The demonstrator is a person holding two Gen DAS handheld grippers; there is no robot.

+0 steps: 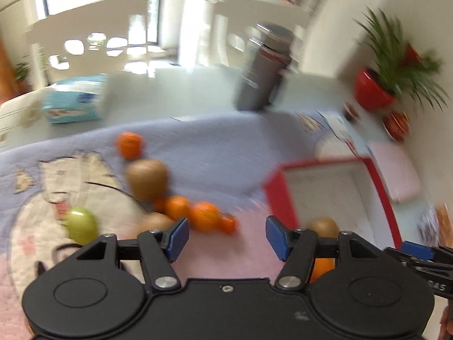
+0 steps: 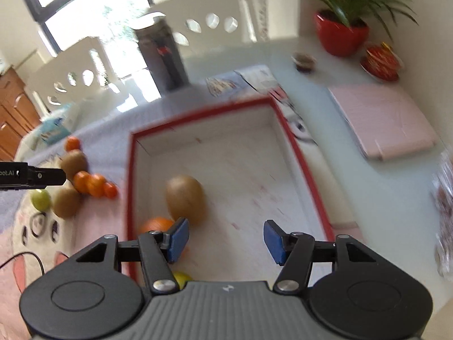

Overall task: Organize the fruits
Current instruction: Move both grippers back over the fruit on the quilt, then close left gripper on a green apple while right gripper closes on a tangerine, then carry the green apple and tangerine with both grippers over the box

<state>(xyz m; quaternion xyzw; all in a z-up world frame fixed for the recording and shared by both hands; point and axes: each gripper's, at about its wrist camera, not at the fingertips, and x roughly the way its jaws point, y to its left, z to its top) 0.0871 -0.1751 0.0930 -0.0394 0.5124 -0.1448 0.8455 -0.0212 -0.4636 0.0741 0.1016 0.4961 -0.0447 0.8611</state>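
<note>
My left gripper (image 1: 228, 238) is open and empty over a pink and lilac cartoon mat (image 1: 215, 153). Ahead of it lie loose fruit: two brown kiwis (image 1: 147, 180), several oranges (image 1: 177, 206) and a green fruit (image 1: 80, 225). A red-rimmed white box (image 1: 280, 198) stands to the right. My right gripper (image 2: 226, 239) is open and empty above that box (image 2: 297, 147), which holds a kiwi (image 2: 185, 198), an orange (image 2: 155, 225) and a yellow fruit (image 2: 181, 279) partly hidden under the gripper body. The loose oranges (image 2: 90, 184) lie left of the box, beside the left gripper (image 2: 42, 176).
A grey canister (image 2: 161, 53) stands at the back of the table. A red potted plant (image 2: 341, 35), a red dish (image 2: 380, 62) and a folded pink cloth (image 2: 382, 119) are on the right. A blue tissue pack (image 1: 75, 100) and white chairs (image 1: 85, 36) are at the far left.
</note>
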